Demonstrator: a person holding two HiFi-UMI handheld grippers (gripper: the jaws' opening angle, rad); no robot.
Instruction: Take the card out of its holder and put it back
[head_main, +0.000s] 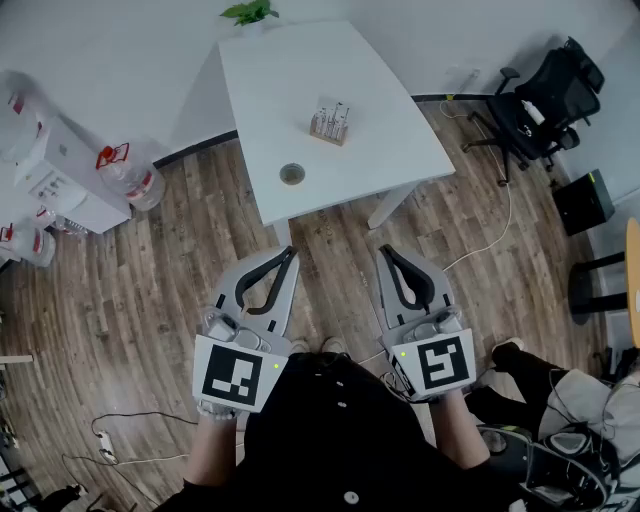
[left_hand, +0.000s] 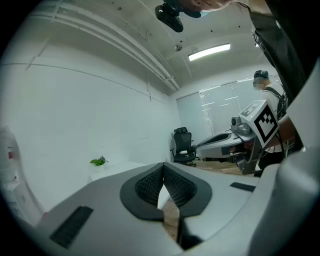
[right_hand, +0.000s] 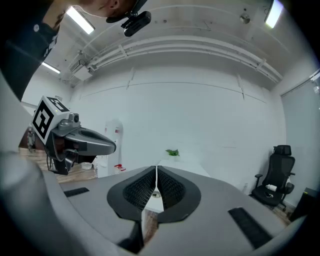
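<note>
Sharing the table (head_main: 385, 135) are holder (head_main: 329, 122) and round object (head_main: 292, 174).

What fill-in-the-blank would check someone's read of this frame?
The left gripper and right gripper both have jaws ____, holding nothing.
The card holder stands untouched on the white ____.
In the head view, the black office chair stands at the ____.
Missing: shut; table; right.
</note>
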